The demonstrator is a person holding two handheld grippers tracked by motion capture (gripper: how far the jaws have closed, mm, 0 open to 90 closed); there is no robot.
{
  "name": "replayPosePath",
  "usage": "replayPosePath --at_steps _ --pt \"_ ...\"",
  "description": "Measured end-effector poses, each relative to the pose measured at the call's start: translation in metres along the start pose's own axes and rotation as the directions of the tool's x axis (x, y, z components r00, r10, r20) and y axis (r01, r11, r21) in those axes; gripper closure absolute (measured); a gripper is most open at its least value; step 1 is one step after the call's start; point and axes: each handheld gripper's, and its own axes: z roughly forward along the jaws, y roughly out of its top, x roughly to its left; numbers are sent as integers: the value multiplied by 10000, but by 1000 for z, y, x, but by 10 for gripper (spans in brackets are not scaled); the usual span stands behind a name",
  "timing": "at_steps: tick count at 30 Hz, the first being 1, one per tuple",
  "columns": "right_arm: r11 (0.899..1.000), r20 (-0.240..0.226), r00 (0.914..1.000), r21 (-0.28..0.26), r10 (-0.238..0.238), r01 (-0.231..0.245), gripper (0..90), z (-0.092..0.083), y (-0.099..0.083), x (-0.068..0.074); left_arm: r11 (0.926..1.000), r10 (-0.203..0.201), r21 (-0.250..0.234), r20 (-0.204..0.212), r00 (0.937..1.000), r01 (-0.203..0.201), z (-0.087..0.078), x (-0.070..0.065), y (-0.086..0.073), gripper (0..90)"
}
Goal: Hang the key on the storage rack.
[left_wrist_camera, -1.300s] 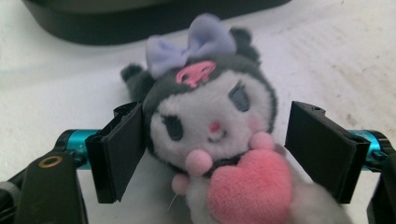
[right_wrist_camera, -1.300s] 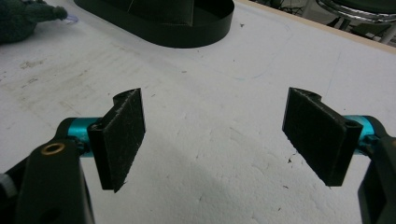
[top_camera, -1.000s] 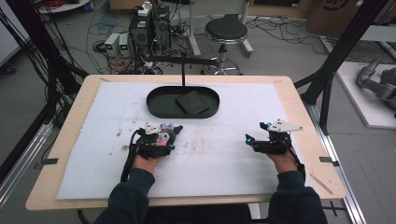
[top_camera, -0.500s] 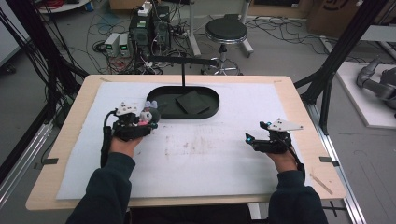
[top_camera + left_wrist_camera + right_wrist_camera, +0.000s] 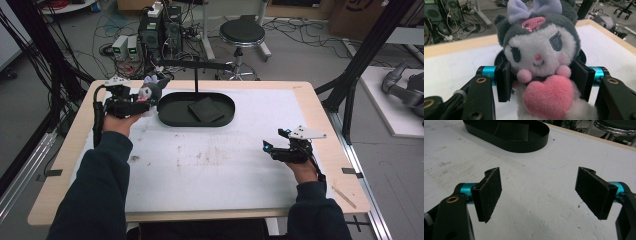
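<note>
plush toy point(image 5: 541, 65): white face, dark grey hood, lilac bow, pink skull mark, pink heart at chest
left gripper point(image 5: 541, 77): black jaws, turquoise pins, brass-coloured rivets
right gripper point(image 5: 541, 192): black pads, turquoise pins, grey top plate
tray point(image 5: 170, 116): black, far centre, dark square inside
mat point(image 5: 225, 165): white, brownish smudges
table point(image 5: 65, 150): pale wood edge
sleeves point(image 5: 95, 195): dark navy

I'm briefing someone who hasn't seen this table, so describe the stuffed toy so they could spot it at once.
Start at the black oval tray at the far middle of the white-covered table. Just left of the tray, the left gripper is shut on the plush toy. It is the one soft thing here: dark grey hood, white face, lilac bow, pink heart on its chest.
</note>
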Motion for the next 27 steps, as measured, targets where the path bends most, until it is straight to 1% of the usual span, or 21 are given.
replayPosePath --at_steps 2,5,7,10,14,16,18,19,23,27 --pt "10000 5 10000 -22 45 -45 218 0 0 -1 10000 63 -21 -65 10000 -63 4 3 11 432" --pt "9999 -35 10000 -70 87 -87 218 1 0 -1 9997 39 -243 -6 10000 -39 11 7 25 432" --pt "9999 -46 9999 -76 107 -107 218 0 0 -1 9995 -14 -308 134 9999 18 17 9 31 432" --pt "9999 -25 9999 -90 131 -132 218 -1 0 -1 9997 33 -237 198 9998 -28 27 11 38 432" --pt "9998 -11 9998 -116 190 -190 218 -3 -1 -2 9992 -217 -334 200 9996 224 39 15 44 431" --pt "9998 -12 9998 -97 191 -191 218 -3 -1 -3 9984 -375 -420 313 9988 388 44 17 47 431" --pt "9997 8 9998 -123 204 -204 218 -4 -2 -3 9981 -381 -476 228 9990 391 48 19 50 431" --pt "9997 -1 9997 -115 233 -233 218 -4 -2 -3 9976 -456 -515 257 9986 469 50 20 51 431" --pt "9996 -7 9997 -96 257 -257 218 -5 -3 -4 9958 -762 -491 125 9970 768 57 27 51 431" --pt "9996 -2 9996 -120 266 -266 218 -5 -3 -4 9956 -768 -519 203 9968 777 61 26 50 430"
